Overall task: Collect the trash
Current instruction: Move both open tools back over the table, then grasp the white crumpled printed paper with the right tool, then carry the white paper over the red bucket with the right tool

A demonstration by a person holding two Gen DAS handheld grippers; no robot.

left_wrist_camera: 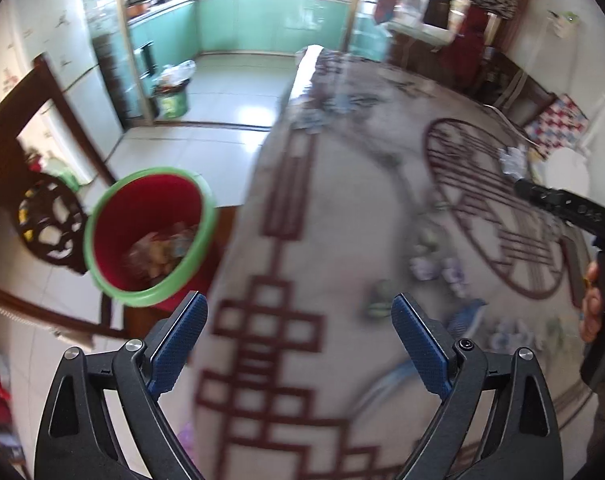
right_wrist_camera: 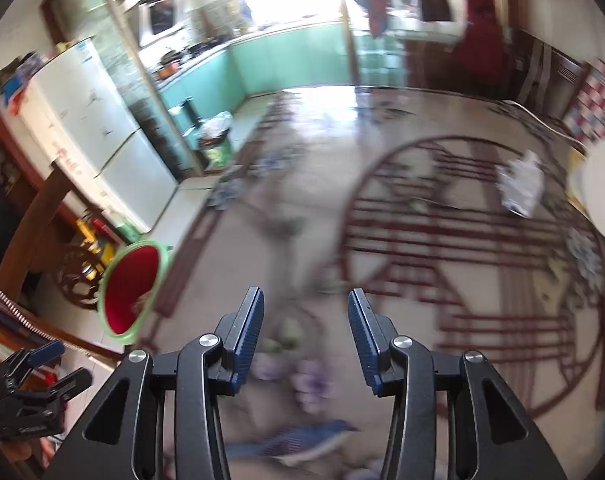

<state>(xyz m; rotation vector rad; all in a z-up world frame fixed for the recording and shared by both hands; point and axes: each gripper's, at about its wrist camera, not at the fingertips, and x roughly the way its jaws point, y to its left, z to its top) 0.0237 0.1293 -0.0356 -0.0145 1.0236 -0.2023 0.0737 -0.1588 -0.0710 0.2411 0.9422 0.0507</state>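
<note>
Both the left gripper [left_wrist_camera: 298, 320] and the right gripper [right_wrist_camera: 306, 320] hang wide open and empty. A crumpled white paper scrap [right_wrist_camera: 520, 186], seemingly trash though blurred, lies far right on the patterned tablecloth [right_wrist_camera: 286, 168], nearer the right gripper, well apart from the red, green-rimmed plastic bin [left_wrist_camera: 150, 236] at left.

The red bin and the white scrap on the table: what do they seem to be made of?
Bin: probably plastic, smooth red wall with a moulded green rim. Scrap: looks like crumpled paper or thin film, white and creased; the blur leaves it open.
</note>
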